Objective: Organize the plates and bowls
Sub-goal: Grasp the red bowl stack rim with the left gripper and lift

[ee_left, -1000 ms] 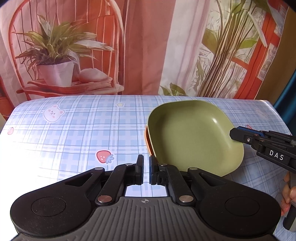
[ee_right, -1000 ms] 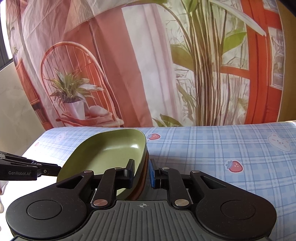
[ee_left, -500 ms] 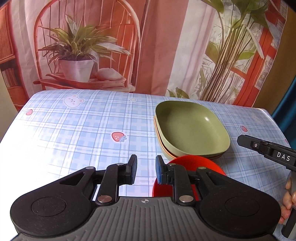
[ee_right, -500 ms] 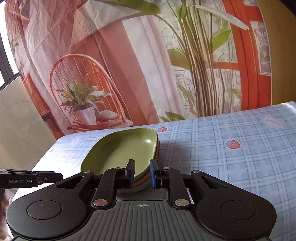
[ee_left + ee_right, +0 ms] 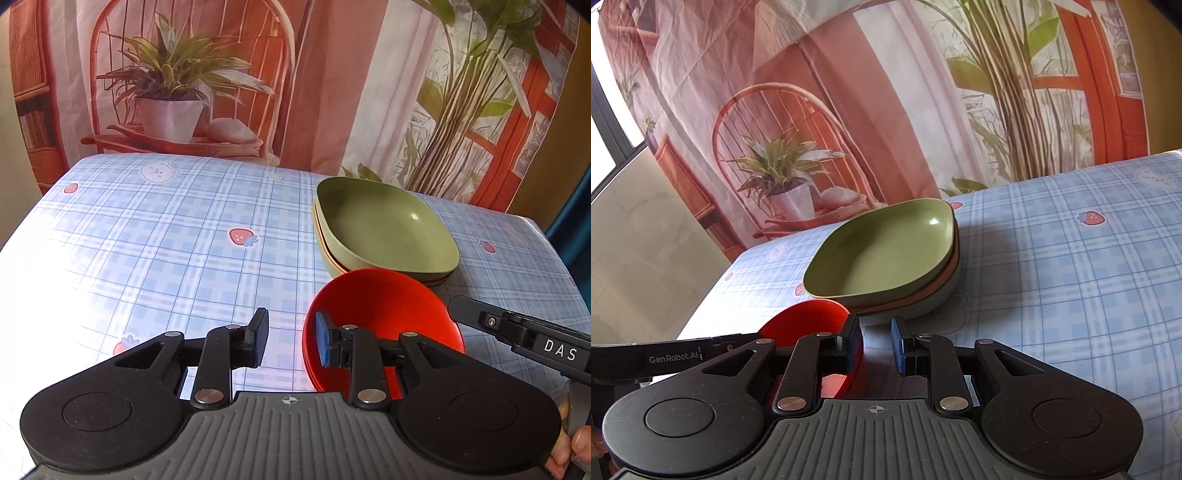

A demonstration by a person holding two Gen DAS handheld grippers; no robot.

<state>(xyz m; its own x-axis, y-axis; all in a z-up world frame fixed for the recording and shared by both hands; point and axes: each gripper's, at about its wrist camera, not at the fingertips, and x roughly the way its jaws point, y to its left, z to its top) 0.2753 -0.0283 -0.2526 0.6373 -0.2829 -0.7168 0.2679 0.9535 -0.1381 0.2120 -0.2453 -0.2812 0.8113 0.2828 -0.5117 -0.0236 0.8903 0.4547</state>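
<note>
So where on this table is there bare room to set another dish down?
Free: the wide stretch of tablecloth left of the green plate stack, and the cloth right of the stack in the right wrist view. Crowded: the near side, where the red bowl sits against the stack between the left gripper and right gripper.

Both grippers have drawn back from the green plate (image 5: 384,229), which now rests freed atop its stack on the bench (image 5: 166,236), the left gripper (image 5: 290,341) having just been opening with nothing between its pads, and a red bowl (image 5: 380,310) has come into view.
</note>
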